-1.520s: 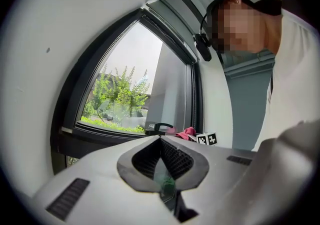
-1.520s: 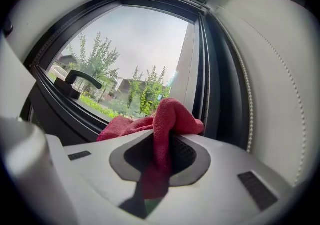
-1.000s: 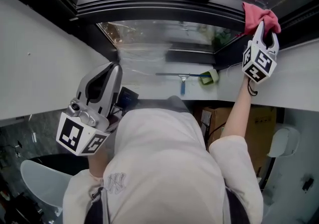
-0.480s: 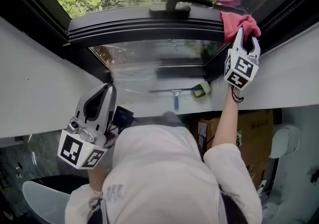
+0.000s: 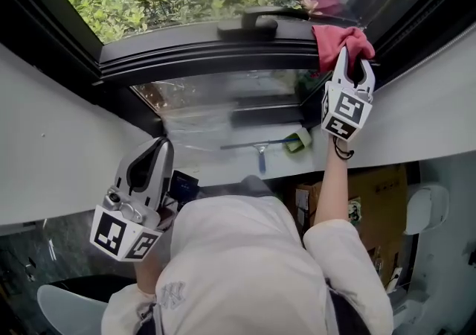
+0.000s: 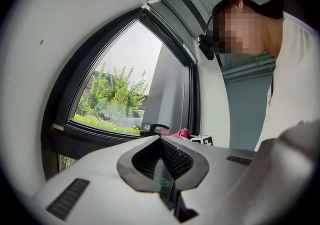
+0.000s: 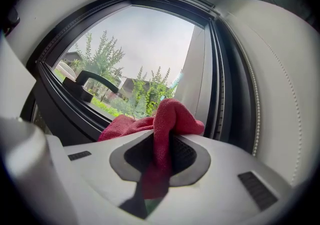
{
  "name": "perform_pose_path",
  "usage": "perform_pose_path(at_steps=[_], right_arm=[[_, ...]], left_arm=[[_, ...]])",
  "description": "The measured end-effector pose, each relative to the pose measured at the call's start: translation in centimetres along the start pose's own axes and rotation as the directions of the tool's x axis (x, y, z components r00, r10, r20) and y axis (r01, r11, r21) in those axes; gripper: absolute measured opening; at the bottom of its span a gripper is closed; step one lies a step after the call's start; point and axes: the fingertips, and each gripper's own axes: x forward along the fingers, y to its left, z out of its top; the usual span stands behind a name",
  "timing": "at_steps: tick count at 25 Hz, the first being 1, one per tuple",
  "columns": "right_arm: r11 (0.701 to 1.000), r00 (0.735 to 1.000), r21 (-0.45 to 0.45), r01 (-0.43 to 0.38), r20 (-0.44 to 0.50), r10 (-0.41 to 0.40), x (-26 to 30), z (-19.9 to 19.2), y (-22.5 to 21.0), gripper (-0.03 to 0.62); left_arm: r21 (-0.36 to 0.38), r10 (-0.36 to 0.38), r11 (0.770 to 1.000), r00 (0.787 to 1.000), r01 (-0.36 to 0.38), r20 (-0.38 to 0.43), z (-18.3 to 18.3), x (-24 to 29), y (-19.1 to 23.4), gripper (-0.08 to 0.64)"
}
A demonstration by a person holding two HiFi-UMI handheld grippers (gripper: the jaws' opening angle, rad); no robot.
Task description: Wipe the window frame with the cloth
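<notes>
the person (image 5: 245,266) is reaching the right gripper (image 5: 350,65) up to the right end of the dark window frame (image 5: 216,54), and it is clenching the red cloth (image 5: 339,37). in the right gripper view a fold is running down between the two jaws while the rest is bunching out past their tips and spreading toward the frame. from the head view the gripper's body is covering the pinched part, so only the bunch above the tips is showing, and i cannot tell how much of it is actually pressing on the frame. a black handle (image 5: 249,25) is sitting on the frame to the left of that gripper. below the gripper, on the sill, a squeegee (image 5: 259,149) is lying beside something green (image 5: 300,140) that is too small to make out properly. the left gripper (image 5: 152,153) is hanging low and far to the left of the right one, near the person's shoulder, its jaws pressed together on nothing; the hand holding it is hidden beneath it. the person's head and back are blocking most of what is under the sill.
</notes>
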Motion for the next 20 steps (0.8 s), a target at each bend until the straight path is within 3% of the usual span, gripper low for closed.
perform_pose_path(at_steps=[20], right_arm=[[0.999, 1.0, -0.042, -0.016, -0.002, 0.016, -0.9, 1.5, 3.3, 0.071]], left_arm=[[-0.011, 0.023, 1.0, 1.0, -0.023, 0.009, 0.0, -2.1, 1.4, 0.008]])
